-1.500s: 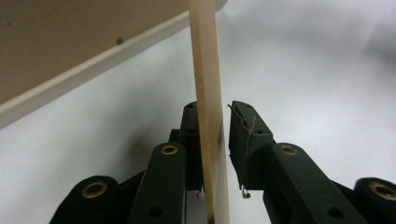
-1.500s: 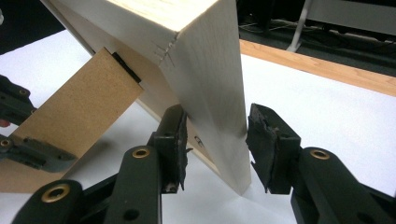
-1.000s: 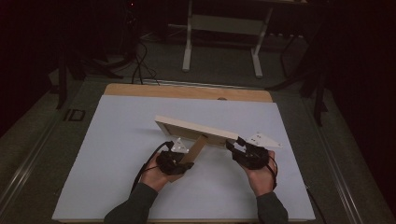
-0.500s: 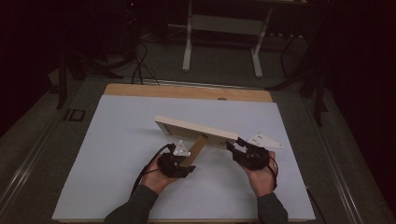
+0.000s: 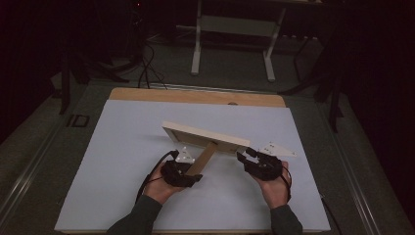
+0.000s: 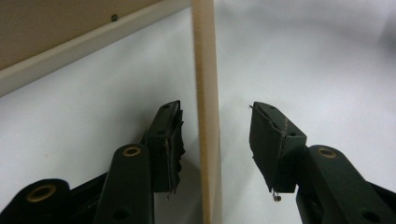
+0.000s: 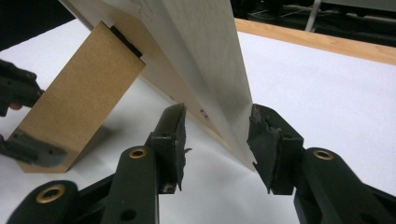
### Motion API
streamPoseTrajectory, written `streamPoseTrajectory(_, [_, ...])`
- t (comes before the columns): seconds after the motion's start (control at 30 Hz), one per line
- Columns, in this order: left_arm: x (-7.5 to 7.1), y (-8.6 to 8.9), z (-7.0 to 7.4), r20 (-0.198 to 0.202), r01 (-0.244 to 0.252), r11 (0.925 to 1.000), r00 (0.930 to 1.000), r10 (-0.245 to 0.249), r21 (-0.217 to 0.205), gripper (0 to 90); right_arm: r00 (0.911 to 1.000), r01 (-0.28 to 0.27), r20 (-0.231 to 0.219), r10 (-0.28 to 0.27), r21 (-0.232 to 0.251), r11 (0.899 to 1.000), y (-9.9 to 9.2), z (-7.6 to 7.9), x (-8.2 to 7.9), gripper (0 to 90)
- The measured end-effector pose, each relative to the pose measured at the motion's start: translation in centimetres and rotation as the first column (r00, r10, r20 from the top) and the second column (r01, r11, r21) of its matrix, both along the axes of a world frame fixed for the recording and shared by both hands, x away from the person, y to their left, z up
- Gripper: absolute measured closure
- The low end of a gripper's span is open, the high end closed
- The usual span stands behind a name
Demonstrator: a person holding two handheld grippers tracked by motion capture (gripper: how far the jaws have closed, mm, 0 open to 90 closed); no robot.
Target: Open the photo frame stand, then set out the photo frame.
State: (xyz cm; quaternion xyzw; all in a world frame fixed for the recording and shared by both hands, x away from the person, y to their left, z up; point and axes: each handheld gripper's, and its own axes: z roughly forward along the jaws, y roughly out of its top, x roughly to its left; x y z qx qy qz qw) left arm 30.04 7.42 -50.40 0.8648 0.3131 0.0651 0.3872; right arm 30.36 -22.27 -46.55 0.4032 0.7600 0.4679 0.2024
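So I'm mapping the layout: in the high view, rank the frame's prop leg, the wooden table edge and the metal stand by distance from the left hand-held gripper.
1. Prop leg: between the left hand-held gripper jaws, which have just been opening.
2. Wooden table edge: far side of the white sheet.
3. Metal stand: on the floor beyond the table.

Cream frame point(image 5: 205, 137) w/ brown stand point(image 5: 201, 159), black tongs point(image 5: 182, 172), white tbl cover point(image 5: 122, 147).

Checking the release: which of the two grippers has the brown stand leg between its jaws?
The left gripper: its jaws, just opened, straddle the picture frame's stand leg with gaps either side. The right gripper instead flanks the frame's pale end.
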Motion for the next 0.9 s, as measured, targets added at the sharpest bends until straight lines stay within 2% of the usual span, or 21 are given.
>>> streamPoseTrajectory(0.23, [0.0, 0.3, 0.1, 0.004, -0.003, 1.0, 1.0, 0.003, -0.006, 53.5, 0.9998, -0.008, -0.019, 0.008, 0.025, 1.0, -0.3, 0.0, 0.1, 54.2])
streamPoseTrajectory(0.57, [-0.3, 0.5, 0.4, 0.025, -0.005, 0.9999, 0.9997, 0.005, -0.016, 51.5, 0.9999, -0.003, -0.016, 0.003, 0.022, 1.0, -0.5, 0.0, 0.1, 53.9])
streamPoseTrajectory(0.9, [-0.5, 1.9, 1.1, 0.024, -0.046, 0.9963, 0.9985, 0.048, -0.072, 54.8, 0.9997, -0.012, -0.02, 0.012, 0.012, 1.0, -0.8, 0.0, 0.2, 53.6])
